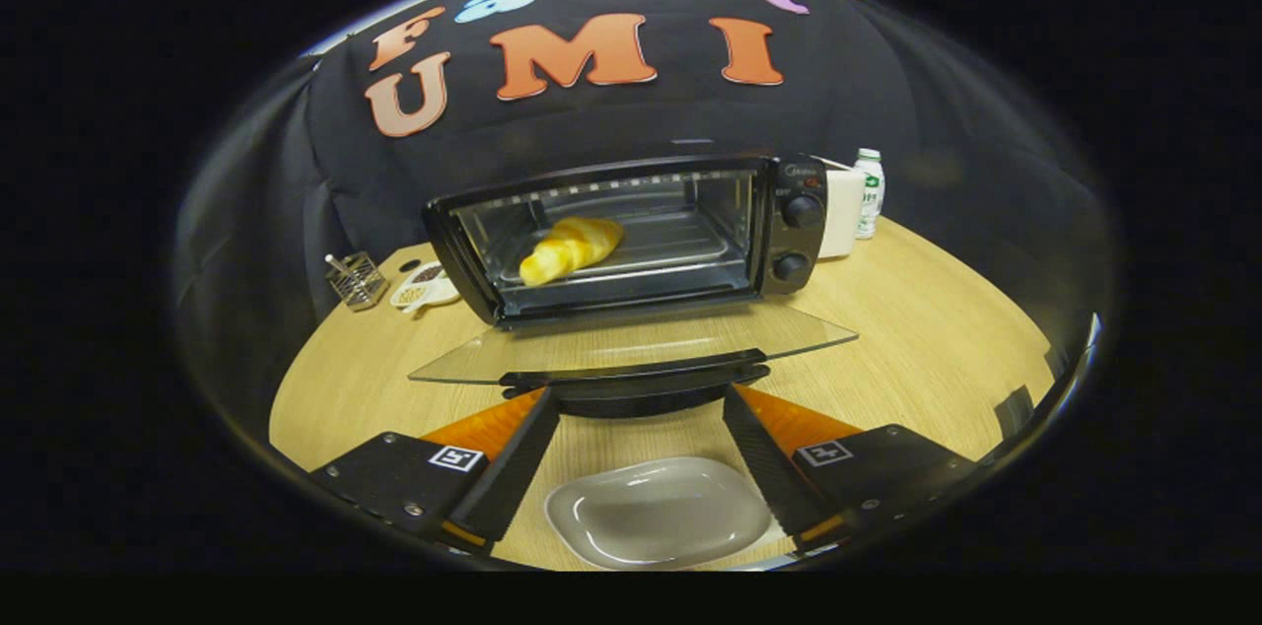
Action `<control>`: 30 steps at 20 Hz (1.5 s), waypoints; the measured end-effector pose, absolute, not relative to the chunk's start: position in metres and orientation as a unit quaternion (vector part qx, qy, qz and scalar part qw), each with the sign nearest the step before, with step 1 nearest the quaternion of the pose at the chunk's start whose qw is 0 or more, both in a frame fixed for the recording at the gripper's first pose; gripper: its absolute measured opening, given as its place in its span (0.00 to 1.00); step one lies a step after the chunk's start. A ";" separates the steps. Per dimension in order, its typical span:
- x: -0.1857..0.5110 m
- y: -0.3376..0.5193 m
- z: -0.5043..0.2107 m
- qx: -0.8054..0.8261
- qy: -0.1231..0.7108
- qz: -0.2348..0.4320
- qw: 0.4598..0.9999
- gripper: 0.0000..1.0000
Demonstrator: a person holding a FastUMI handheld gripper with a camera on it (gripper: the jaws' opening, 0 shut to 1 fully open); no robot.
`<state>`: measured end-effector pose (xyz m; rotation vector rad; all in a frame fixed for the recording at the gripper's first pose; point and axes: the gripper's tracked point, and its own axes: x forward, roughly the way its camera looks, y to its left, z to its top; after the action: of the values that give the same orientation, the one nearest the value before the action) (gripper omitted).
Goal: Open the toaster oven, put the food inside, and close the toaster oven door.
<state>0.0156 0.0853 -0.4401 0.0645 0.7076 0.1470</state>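
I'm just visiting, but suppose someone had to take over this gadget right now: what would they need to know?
Tool: open, holding nothing, its fingers spread either side of the door handle.
Toaster oven: glass door folded down flat, fully open.
Croissant: already inside on the oven tray.
Grey plate: on the table between the fingers, nothing on it.
Done: door opened, food placed inside.
Left: lift the door by its handle and shut it.

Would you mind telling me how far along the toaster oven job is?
Done: the toaster oven is open and the croissant lies on its rack. In hand: the gripper is open, its fingers either side of the door handle, above the plate. Left: swinging the glass door shut.
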 end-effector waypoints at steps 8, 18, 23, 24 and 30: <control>0.049 0.092 -0.404 0.055 0.314 0.071 0.945 1.00; 0.111 0.106 -0.377 0.072 0.277 0.067 0.956 1.00; 0.129 0.104 -0.367 0.084 0.271 0.057 0.957 1.00; 0.130 0.103 -0.360 0.087 0.266 0.056 0.958 1.00; 0.131 0.084 -0.305 0.054 0.238 0.051 0.968 0.99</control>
<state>0.1313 0.0837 -0.3052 0.1094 0.4808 0.1038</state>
